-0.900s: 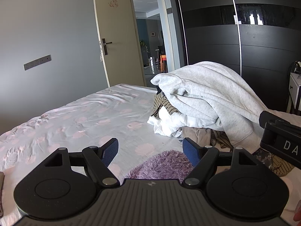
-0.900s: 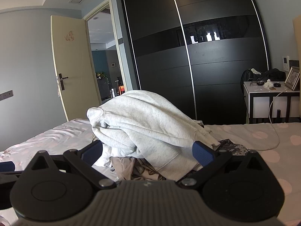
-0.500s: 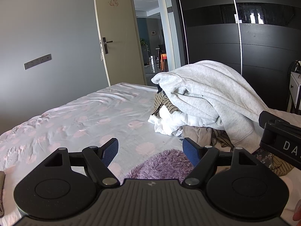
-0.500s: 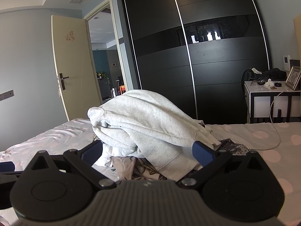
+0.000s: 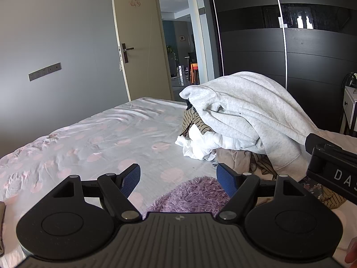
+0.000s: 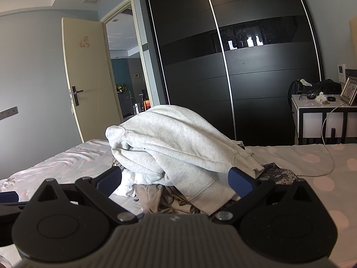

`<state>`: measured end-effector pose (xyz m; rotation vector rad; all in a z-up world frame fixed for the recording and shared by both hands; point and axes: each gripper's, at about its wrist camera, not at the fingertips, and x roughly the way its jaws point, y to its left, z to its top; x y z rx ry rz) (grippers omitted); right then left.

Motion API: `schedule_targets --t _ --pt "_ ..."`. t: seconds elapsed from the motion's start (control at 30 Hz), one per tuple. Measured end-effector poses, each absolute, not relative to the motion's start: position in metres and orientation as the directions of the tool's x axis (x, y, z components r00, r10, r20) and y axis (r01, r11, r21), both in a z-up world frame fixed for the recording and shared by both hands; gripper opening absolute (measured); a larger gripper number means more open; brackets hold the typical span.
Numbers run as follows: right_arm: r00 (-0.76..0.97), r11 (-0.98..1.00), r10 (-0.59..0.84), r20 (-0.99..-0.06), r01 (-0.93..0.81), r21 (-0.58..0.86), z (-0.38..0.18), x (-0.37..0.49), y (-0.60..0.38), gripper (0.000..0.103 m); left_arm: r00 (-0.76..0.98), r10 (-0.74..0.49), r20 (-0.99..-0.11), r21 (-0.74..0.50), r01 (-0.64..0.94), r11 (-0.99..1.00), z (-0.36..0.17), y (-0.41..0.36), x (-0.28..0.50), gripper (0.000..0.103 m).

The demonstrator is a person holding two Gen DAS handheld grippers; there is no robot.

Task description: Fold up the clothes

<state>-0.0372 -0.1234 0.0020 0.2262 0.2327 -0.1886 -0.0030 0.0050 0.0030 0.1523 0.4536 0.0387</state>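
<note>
- Left hand-held gripper [image 5: 178, 177]: I hold it low over the bed [image 5: 100, 138] with its blue pads spread wide and nothing between them; a purple fluffy item [image 5: 191, 193] lies directly beneath and ahead of the gap, which suits a downward pinch on it, though I cannot tell whether that piece is a garment to fold.
- Right hand-held gripper [image 6: 175, 178]: I keep it level and aimed at the clothes pile [image 6: 178, 156], jaws parted and empty, so the heap sits framed between the fingertips.
- Clothes pile: it rests on the bed near the wardrobe [image 6: 234, 55] side, unfolded and heaped. A light grey sweatshirt [image 5: 245, 116] drapes over the top, which is why it would be the easiest piece to lift off without dragging the others.
- Beneath it: a white garment [image 5: 196, 145], a striped garment [image 5: 194, 120] and a beige garment [image 6: 151, 196] are crumpled together; a dark patterned piece [image 6: 279, 172] shows at the pile's right edge.
- Bare stretch of the polka-dot bed to the left of the pile: in my judgement this flat area serves as the place for spreading and folding a garment.
- No folded stack is visible in either view.
</note>
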Motion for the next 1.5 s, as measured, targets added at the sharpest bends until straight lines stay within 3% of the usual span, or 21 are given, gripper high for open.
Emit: schedule_targets --t 1.5 --pt "0.956 0.967 -0.092 -0.277 0.153 0.206 -0.005 -0.022 -0.124 0.102 0.887 0.094 -0.451 0.161 -0.022 0.987 -0.001 0.009 0.000 0.075"
